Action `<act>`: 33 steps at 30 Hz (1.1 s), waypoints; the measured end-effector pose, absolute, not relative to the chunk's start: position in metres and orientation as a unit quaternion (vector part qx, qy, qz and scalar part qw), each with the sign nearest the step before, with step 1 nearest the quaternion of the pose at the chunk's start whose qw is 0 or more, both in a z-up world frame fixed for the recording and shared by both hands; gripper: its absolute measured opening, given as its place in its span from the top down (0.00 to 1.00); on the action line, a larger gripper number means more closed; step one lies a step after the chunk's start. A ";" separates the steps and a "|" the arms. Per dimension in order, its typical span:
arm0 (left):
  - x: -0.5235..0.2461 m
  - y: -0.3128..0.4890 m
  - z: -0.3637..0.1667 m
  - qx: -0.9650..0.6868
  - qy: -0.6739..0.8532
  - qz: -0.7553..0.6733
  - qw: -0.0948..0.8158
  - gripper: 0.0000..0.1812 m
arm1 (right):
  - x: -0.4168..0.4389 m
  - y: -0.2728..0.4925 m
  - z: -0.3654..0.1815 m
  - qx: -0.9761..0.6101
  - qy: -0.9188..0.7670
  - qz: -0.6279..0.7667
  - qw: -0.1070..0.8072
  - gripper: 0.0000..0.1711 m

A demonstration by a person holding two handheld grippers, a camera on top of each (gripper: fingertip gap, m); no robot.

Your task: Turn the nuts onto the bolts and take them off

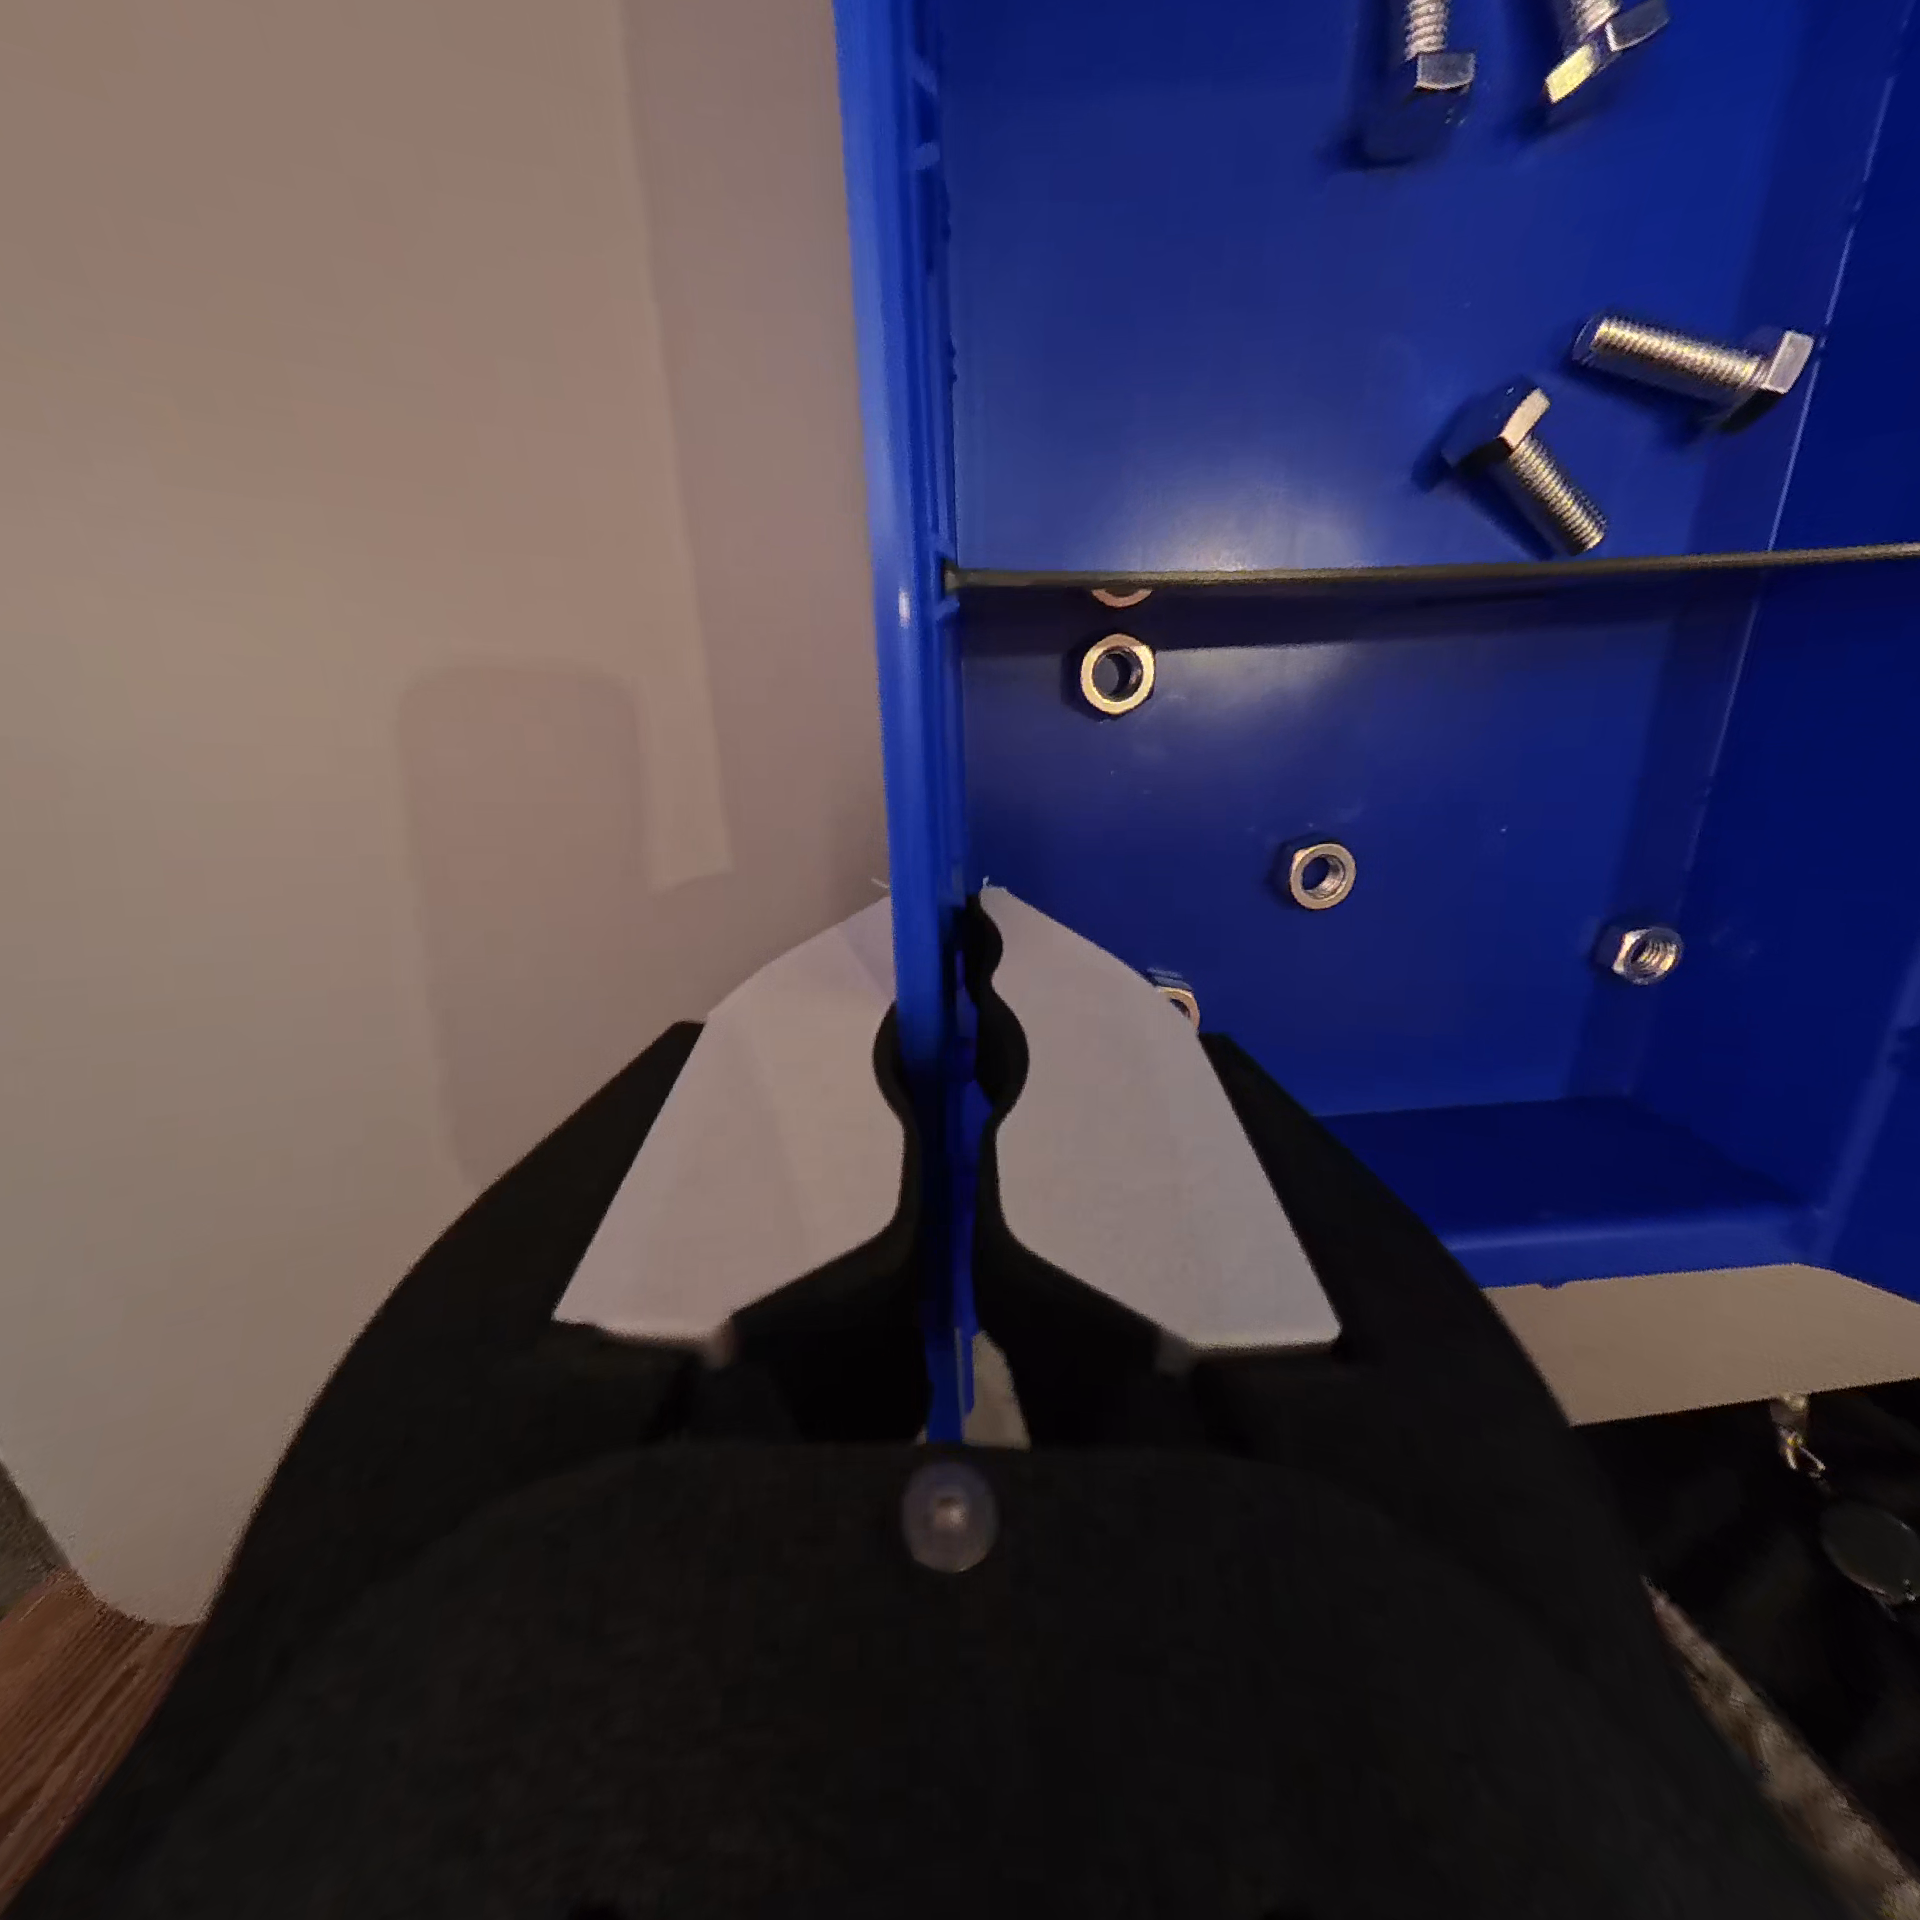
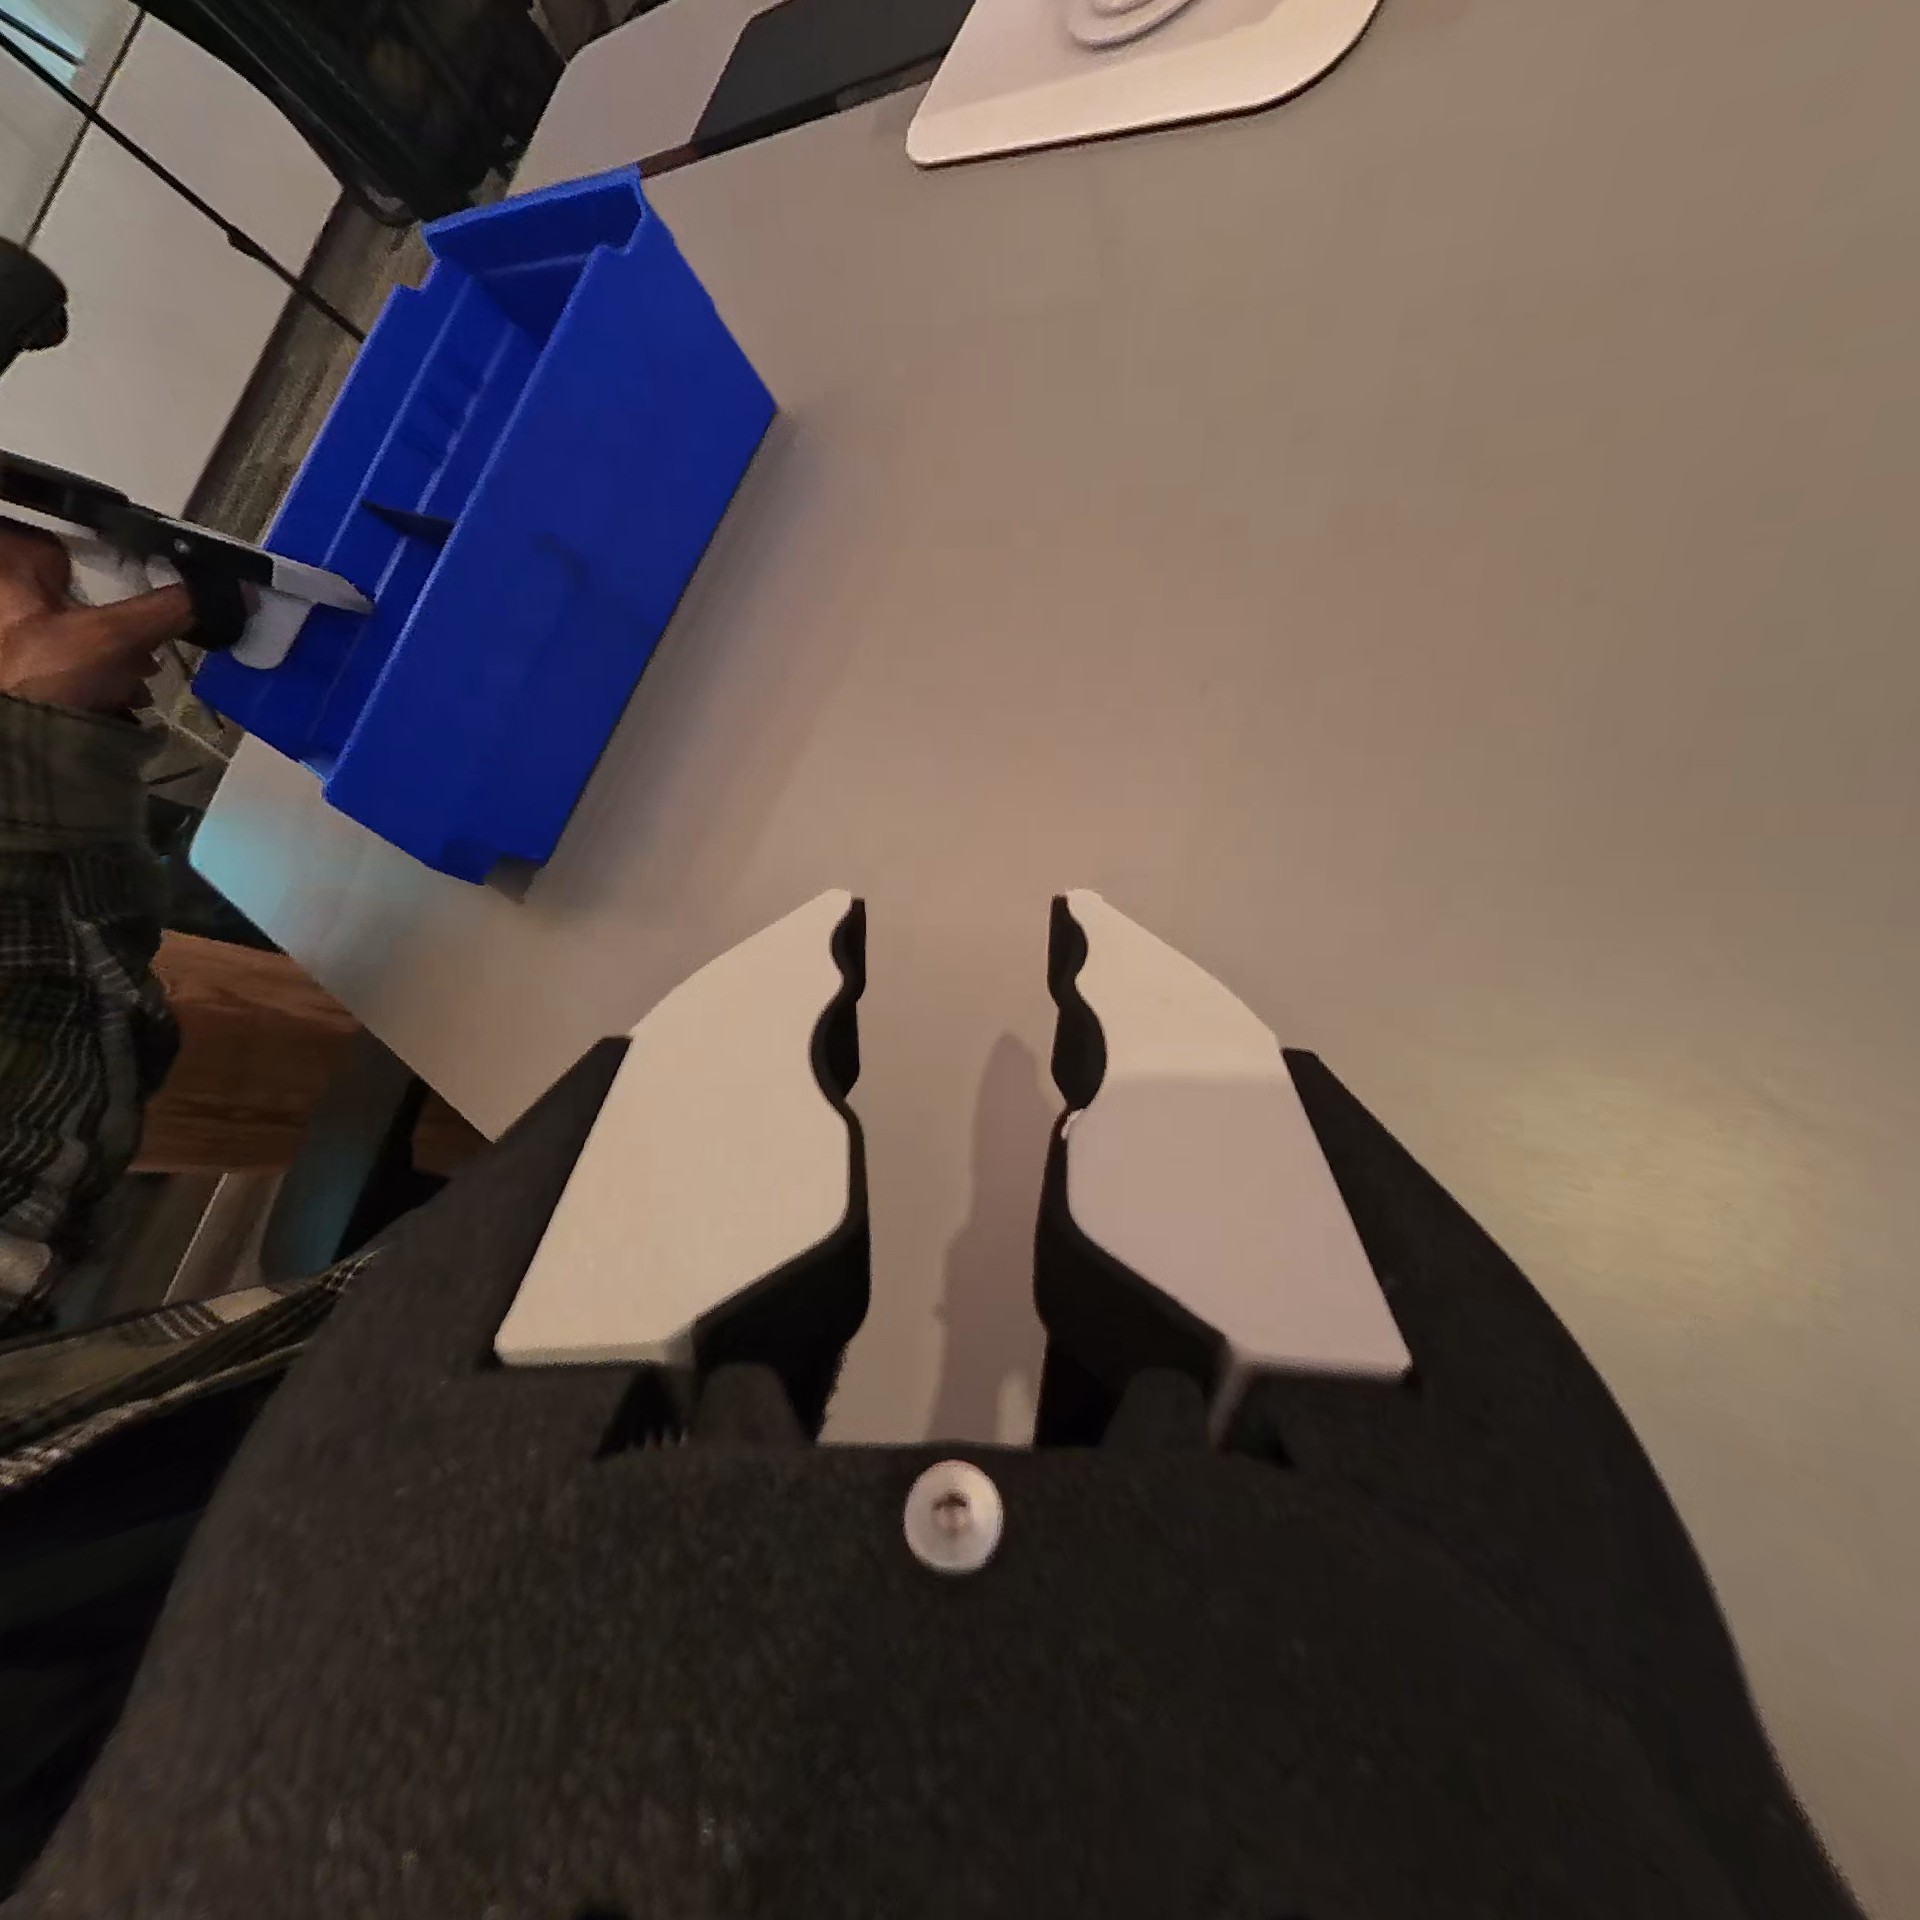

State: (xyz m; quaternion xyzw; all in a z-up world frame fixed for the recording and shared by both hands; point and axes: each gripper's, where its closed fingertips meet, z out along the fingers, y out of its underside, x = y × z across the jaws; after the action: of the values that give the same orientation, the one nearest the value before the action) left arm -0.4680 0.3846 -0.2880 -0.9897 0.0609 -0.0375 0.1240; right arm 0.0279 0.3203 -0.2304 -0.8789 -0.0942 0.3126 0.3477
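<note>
A blue plastic bin stands on the grey table, split by a thin black divider. Several silver bolts lie in the far compartment and several silver nuts in the near one. My left gripper is shut on the bin's left side wall, one finger outside, one inside. In the right wrist view the bin sits at the far left with the left gripper on its wall. My right gripper is open and empty above the bare table, well right of the bin.
A white square pad lies at the far edge of the grey table, with a dark flat item next to it. A person's hand and plaid sleeve are at the left. The bin sits near the table's left edge. My right fingertips sit around 50 cm from my left ones.
</note>
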 end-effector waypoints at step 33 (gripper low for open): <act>-0.676 0.372 -0.283 -0.989 -0.037 -0.023 0.140 0.97 | 0.011 0.324 -0.252 -0.886 -0.118 0.311 0.323 0.82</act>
State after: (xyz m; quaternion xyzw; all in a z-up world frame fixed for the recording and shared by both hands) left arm -0.6764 0.3719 -0.2833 -0.9893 -0.0366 -0.0228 0.1395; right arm 0.0106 0.3244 -0.2524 -0.8859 -0.1177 0.3113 0.3231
